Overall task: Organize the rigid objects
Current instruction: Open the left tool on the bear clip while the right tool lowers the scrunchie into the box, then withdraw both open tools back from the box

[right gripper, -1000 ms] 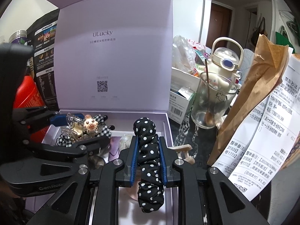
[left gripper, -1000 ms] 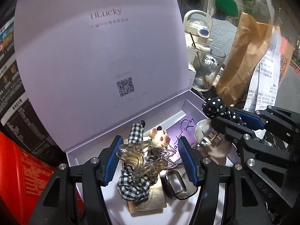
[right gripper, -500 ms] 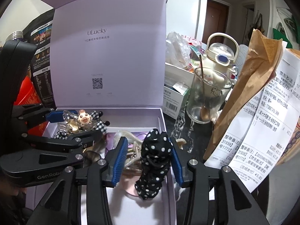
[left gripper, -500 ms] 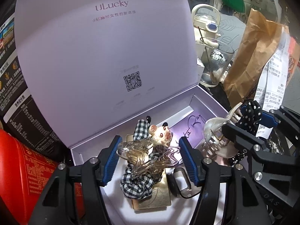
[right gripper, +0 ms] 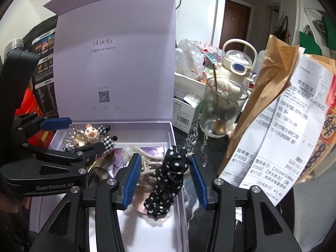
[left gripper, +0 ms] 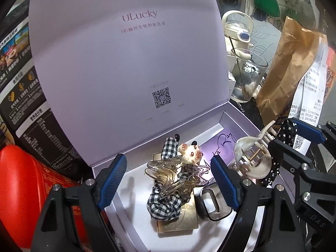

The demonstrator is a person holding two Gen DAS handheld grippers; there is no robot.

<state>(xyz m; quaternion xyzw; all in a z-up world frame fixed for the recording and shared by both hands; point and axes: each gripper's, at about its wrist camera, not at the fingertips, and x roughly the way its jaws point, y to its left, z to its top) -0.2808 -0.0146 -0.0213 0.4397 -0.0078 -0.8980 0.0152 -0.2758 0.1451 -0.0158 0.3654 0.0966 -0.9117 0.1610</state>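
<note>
An open lilac gift box (left gripper: 117, 168) (right gripper: 63, 134) holds hair accessories. My left gripper (left gripper: 168, 180) is open above a gingham scrunchie (left gripper: 166, 203) with a bear charm (left gripper: 189, 152) and a clear wavy claw clip (left gripper: 174, 178). It also shows in the right wrist view (right gripper: 79, 134). My right gripper (right gripper: 166, 180) is open. A black polka-dot scrunchie (right gripper: 168, 180) (left gripper: 287, 130) lies between its fingers, apart from both pads, against the box's right wall. A pearly claw clip (left gripper: 252, 159) (right gripper: 136, 151) lies beside it.
A gold card (left gripper: 180, 220) and a dark square frame (left gripper: 212, 205) lie in the box. Right of the box stand a glass with a spoon (right gripper: 220, 113), a cream kettle bottle (right gripper: 237, 69), a brown paper bag (right gripper: 268, 105) with receipts (right gripper: 279, 142). A red container (left gripper: 25, 180) sits left.
My right gripper has opened and let go of the polka-dot scrunchie, which has slumped onto the box's right side. The left gripper stays open and has pulled back slightly.
</note>
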